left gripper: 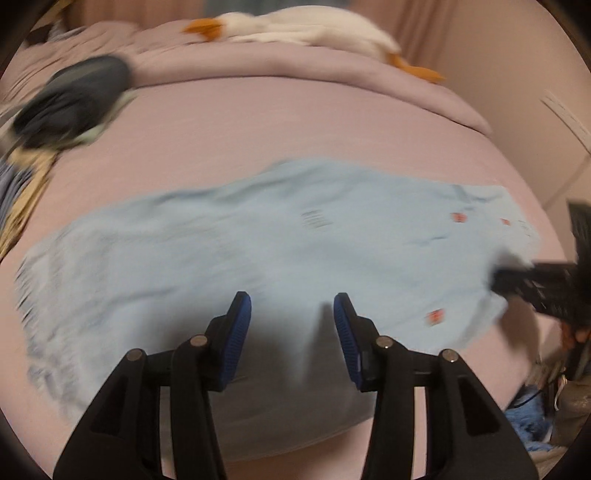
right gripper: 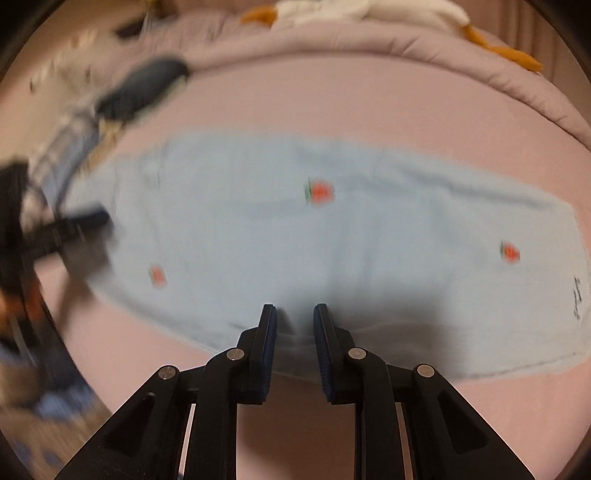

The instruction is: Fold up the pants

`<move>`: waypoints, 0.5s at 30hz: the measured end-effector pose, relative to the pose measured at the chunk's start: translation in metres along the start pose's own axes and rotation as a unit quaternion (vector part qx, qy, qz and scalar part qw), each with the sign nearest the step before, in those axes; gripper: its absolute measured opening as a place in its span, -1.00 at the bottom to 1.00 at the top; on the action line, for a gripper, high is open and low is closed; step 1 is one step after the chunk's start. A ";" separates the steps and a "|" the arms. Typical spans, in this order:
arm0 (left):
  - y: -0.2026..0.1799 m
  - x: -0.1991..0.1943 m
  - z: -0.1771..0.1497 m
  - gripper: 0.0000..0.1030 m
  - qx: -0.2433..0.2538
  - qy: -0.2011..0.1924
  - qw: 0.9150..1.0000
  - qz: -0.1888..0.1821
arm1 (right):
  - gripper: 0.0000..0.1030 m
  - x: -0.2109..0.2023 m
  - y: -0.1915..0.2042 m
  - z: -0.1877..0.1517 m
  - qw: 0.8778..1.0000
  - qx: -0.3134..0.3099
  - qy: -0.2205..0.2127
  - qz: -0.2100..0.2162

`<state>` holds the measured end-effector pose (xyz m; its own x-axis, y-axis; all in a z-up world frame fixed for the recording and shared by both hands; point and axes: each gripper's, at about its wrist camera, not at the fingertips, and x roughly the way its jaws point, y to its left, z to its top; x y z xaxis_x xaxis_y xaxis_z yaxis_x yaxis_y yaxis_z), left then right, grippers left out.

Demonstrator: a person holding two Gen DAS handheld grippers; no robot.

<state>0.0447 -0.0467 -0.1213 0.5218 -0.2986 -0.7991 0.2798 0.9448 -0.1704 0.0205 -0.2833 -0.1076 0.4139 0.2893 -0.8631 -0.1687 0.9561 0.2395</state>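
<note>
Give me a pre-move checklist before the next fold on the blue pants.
1. Light blue watermelon-print pants lying flat on the pink bed sheet: ok, spread lengthwise, only mild wrinkles.
2. Left gripper open and empty: ok, its fingers stand wide apart above the cloth.
3. Right gripper ready at the near edge: ok, narrow gap between the fingers, nothing visibly pinched.
4. Fold area clear: ok, dark bundled garment and white plush goose lie off the pants.
5. Image sharpness for aiming: not ok, both views are motion-blurred.
6. Which end is the waistband: cannot tell.
</note>
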 end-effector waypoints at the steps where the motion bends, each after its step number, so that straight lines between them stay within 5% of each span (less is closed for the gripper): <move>1: 0.013 -0.002 -0.006 -0.13 -0.014 0.001 1.000 0.010 | -0.65 -0.003 -0.003 -0.010 1.000 -0.003 0.001 0.006; 3: 0.042 -0.007 -0.014 -0.11 -0.050 0.001 0.998 0.023 | -0.65 -0.010 -0.014 -0.020 1.000 0.004 0.007 0.016; 6: 0.070 -0.019 -0.020 -0.41 -0.089 -0.013 0.996 0.018 | -0.66 -0.019 -0.026 -0.026 1.000 0.014 0.015 0.023; 15: 0.078 -0.035 -0.006 -0.29 -0.106 -0.044 0.993 0.012 | -0.66 -0.016 -0.023 0.021 0.996 0.036 -0.066 0.057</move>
<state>0.0434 0.0385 -0.1098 0.5977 -0.2783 -0.7519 0.0959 0.9559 -0.2776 0.0367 -0.3090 -0.0894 0.5098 0.3948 -0.7644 -0.1585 0.9164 0.3675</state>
